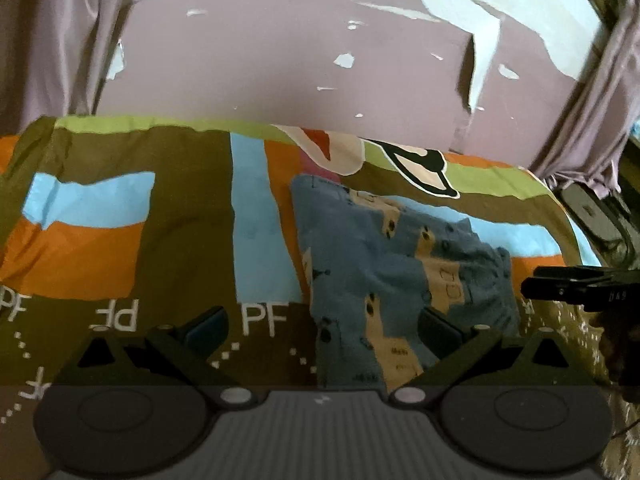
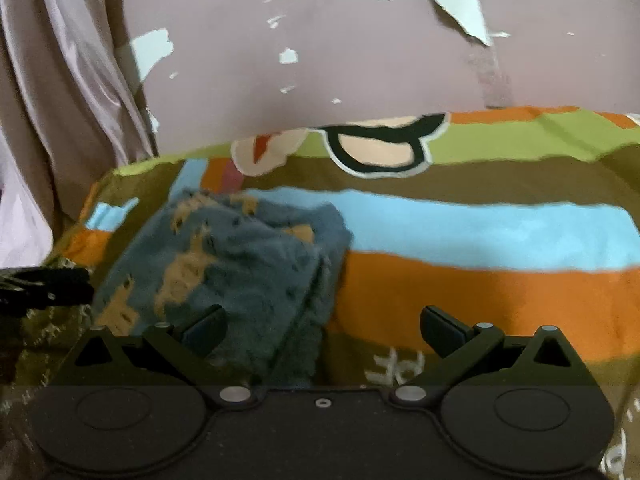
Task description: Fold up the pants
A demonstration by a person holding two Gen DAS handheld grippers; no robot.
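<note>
The pants (image 1: 392,256) are blue fleece with tan animal prints, lying folded in a compact pile on the colourful bedsheet (image 1: 120,240). In the left wrist view they lie ahead and to the right. My left gripper (image 1: 322,326) is open and empty, just short of the pile's near edge. In the right wrist view the pants (image 2: 240,264) lie ahead and to the left. My right gripper (image 2: 322,326) is open and empty, its left finger (image 2: 206,326) over the pile's near edge. The right gripper's tip shows at the right of the left wrist view (image 1: 568,286).
The bedsheet (image 2: 480,280) has orange, blue, green and brown blocks with "PF" lettering. A peeling mauve wall (image 1: 320,60) stands behind the bed. Curtains (image 1: 60,40) hang at both sides. A dark object (image 1: 592,216) sits beyond the bed's right edge.
</note>
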